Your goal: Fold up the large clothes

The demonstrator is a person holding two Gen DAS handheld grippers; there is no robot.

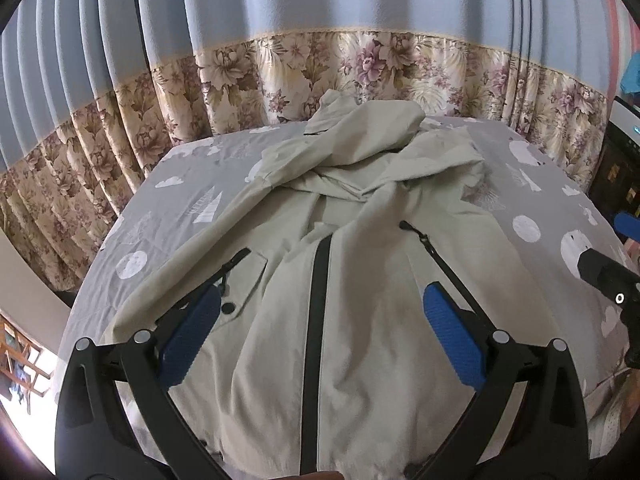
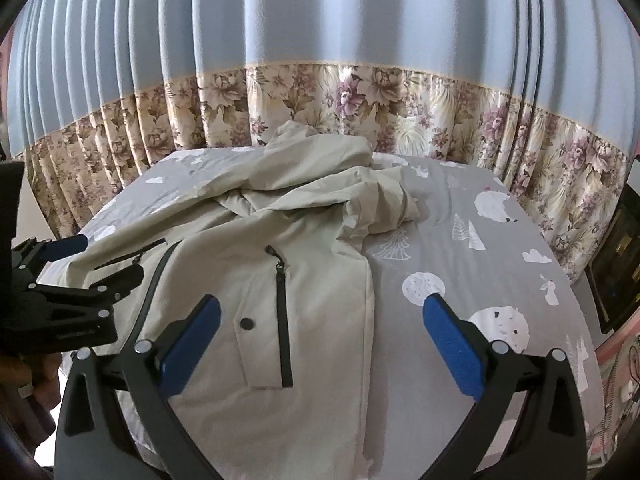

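Observation:
A large pale beige jacket [image 1: 360, 320] with black zippers lies front up on the bed, its sleeves and hood bunched toward the far end. It also shows in the right wrist view [image 2: 312, 280]. My left gripper [image 1: 322, 320] is open and empty, hovering over the jacket's lower front, astride the centre zipper. My right gripper [image 2: 322, 320] is open and empty, over the jacket's right edge, with one blue pad [image 2: 192, 344] above the pocket and the other above the sheet. The left gripper [image 2: 68, 264] shows at the left edge of the right wrist view.
The bed has a grey sheet [image 2: 460, 248] with white prints. Blue and floral curtains [image 1: 360, 60] hang close behind the bed. Dark furniture [image 2: 616, 264] stands at the right. A bare strip of sheet lies right of the jacket.

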